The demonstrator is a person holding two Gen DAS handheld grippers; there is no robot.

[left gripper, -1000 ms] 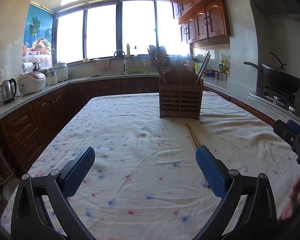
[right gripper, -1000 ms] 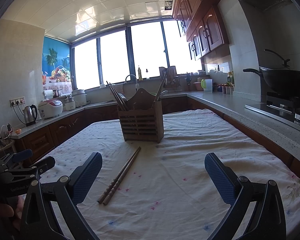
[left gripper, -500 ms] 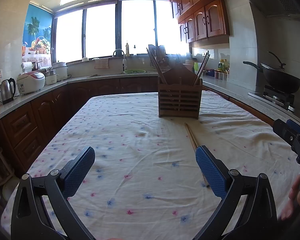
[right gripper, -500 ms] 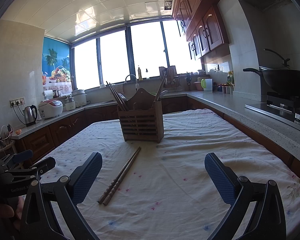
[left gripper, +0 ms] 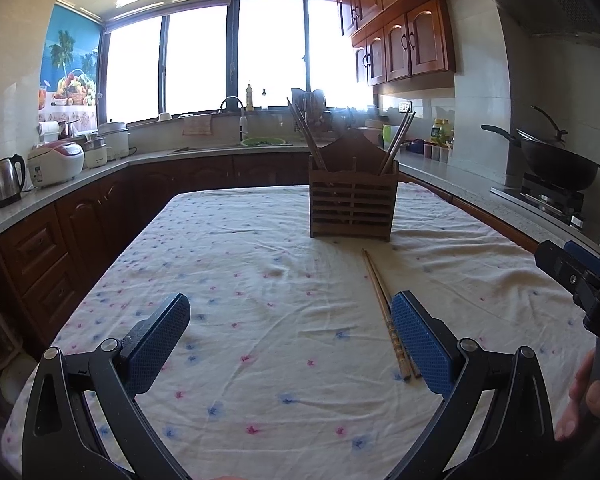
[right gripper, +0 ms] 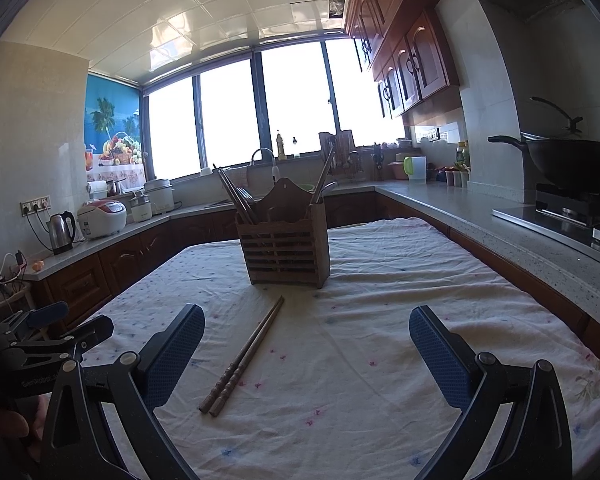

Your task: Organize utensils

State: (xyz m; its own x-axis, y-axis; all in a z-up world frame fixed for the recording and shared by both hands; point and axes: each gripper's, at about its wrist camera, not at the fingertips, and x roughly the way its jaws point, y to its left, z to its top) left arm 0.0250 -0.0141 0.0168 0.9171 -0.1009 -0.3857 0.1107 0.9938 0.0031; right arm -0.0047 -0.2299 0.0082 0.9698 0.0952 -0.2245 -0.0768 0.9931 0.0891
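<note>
A pair of wooden chopsticks (left gripper: 384, 309) (right gripper: 245, 356) lies on the flowered tablecloth (left gripper: 260, 280) in front of a slatted wooden utensil holder (left gripper: 353, 200) (right gripper: 286, 246). More chopsticks stand in the holder on both sides. My left gripper (left gripper: 292, 336) is open above the cloth, its right finger just beside the near ends of the loose chopsticks. My right gripper (right gripper: 308, 344) is open too, with the chopsticks lying between its fingers, nearer the left one. Neither gripper holds anything.
Counters run along both sides of the table. A wok (left gripper: 556, 160) sits on a stove at the right; a kettle (left gripper: 8, 178) and rice cooker (left gripper: 56, 162) stand at the left. A hand (left gripper: 588, 396) holds the other gripper at the right edge.
The left gripper has tilted slightly, so the holder and chopsticks sit a little lower in its view. The right gripper has barely moved. Both stay open.
</note>
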